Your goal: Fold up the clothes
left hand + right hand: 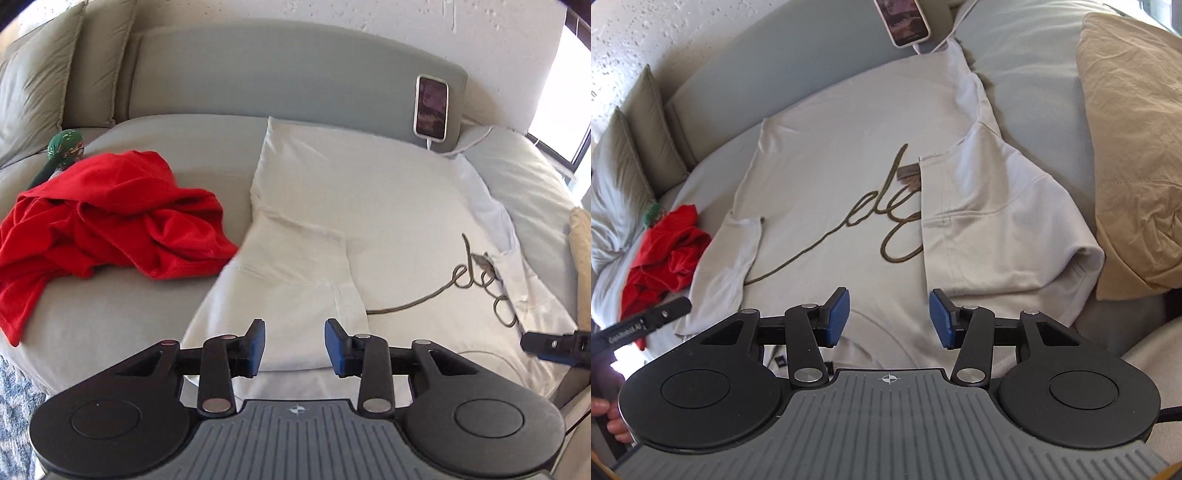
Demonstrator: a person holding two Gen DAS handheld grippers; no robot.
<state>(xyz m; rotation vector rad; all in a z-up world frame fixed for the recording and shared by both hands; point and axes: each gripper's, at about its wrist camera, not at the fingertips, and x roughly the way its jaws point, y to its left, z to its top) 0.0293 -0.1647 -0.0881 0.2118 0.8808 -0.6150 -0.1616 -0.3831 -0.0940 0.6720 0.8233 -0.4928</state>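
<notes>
shirt [849, 177], off-white with looping script across the chest, lies flat on the grey bed [129, 306], taking up the middle and the side toward the tan pillow [1134, 155]. collar end at the near edge, hem up by the headboard [280, 74], where a phone [431, 107] leans on its cable. long axis therefore runs near edge to headboard, roughly in line with both grippers' pointing direction.

both sides look already folded inward: one sleeve lies over the body on the red-garment side, and a wider panel with its sleeve covers the script's end on the pillow side. judgement: lengthwise folds done, crosswise fold still to come.

left gripper [294, 347]: blue pads apart by a moderate gap, nothing between them, hovering over the shirt's near corner on the folded-sleeve side.
right gripper [889, 317]: pads wider apart, empty, poised above the collar, with the folded panel's near edge just beyond its right finger.

key relation: shirt lies ahead of and below both grippers, each over its own half of the near end. neither clearly nearer; the two look evenly placed for a paired pinch at the near edge and a carry toward the hem.

red garment [92, 218] sits crumpled near the bed's far left corner, well apart from the shirt's body, unfolded; a green item [64, 146] lies just behind it.
</notes>
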